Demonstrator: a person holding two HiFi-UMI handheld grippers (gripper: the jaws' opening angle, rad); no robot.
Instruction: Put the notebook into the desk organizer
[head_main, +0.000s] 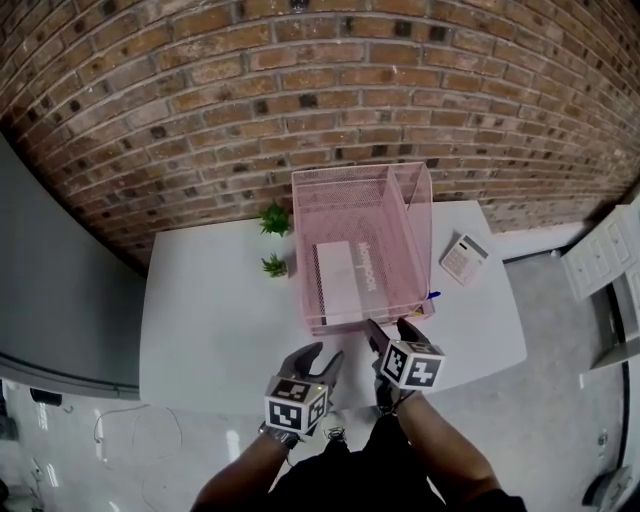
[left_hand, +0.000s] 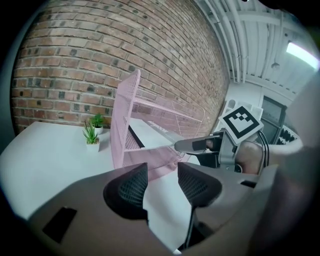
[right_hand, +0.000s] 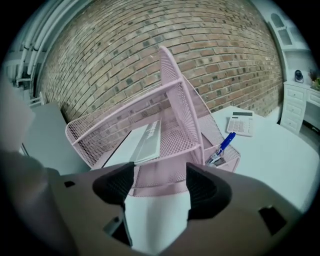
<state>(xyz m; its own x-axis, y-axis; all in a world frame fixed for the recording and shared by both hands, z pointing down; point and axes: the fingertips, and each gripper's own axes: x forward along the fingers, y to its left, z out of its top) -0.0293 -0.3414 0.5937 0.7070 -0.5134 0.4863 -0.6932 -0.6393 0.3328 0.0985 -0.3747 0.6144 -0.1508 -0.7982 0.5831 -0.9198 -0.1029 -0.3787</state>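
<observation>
Notebook (head_main: 335, 280) lies flat in the lower tray of the pink mesh organizer (head_main: 360, 185), white cover up, its near edge just behind the tray's front rim and nearer the left wall than the right. Left gripper (head_main: 322, 357) hovers over the bare strip of table (head_main: 200, 330) between that rim and the table's near edge; its jaws stand apart with only white tabletop between them. Right gripper (head_main: 390, 330) sits just beside it, fingertips close to the front rim in the head view but not seen touching it. Its jaws are spread wide and hold nothing. The two grippers are near each other but apart. The organizer's upper shelf overhangs the tray; the tray mouth faces the grippers and is unobstructed. A narrow side compartment at the organizer's right holds a blue pen (right_hand: 223, 145). Two small potted plants (head_main: 275, 240) stand just off the left wall, and beyond them the table's left half is open. A calculator (head_main: 463, 258) lies to the right, well clear of the mesh. The table backs onto a brick wall (head_main: 300, 80); grey floor (head_main: 560, 400) and a white cabinet (head_main: 610, 250) lie to the right.
</observation>
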